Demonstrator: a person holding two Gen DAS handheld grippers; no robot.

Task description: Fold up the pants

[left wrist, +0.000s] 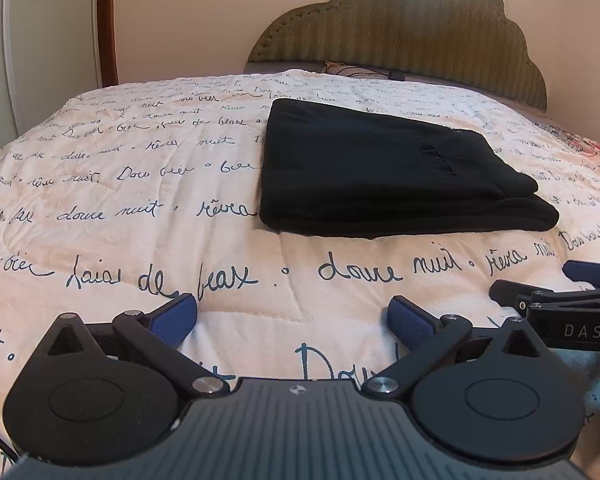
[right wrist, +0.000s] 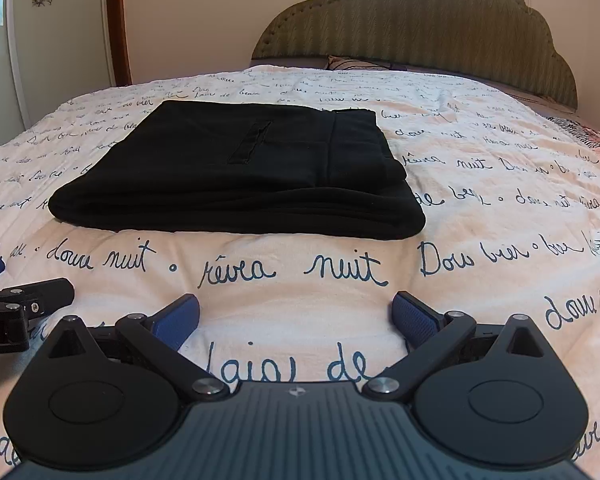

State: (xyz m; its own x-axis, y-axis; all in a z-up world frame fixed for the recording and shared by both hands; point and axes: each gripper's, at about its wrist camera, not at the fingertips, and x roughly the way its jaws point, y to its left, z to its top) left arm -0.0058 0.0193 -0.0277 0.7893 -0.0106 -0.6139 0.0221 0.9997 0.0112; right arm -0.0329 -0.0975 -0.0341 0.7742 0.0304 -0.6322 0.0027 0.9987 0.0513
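Note:
The black pants (left wrist: 380, 172) lie folded in a flat rectangular stack on the bed, ahead and to the right in the left wrist view; they also show in the right wrist view (right wrist: 244, 176), ahead and to the left. My left gripper (left wrist: 292, 320) is open and empty, low over the quilt, well short of the pants. My right gripper (right wrist: 296, 320) is open and empty too, equally short of them. Each gripper shows at the edge of the other's view: the right gripper (left wrist: 556, 304) and the left gripper (right wrist: 16, 304).
A white quilt (left wrist: 140, 200) with dark handwriting print covers the bed. An olive scalloped headboard (left wrist: 412, 32) stands behind, with a pillow and cable at its foot (left wrist: 360, 69). A door frame (left wrist: 108, 20) is at the far left. Patterned bedding (left wrist: 592, 152) lies at the right edge.

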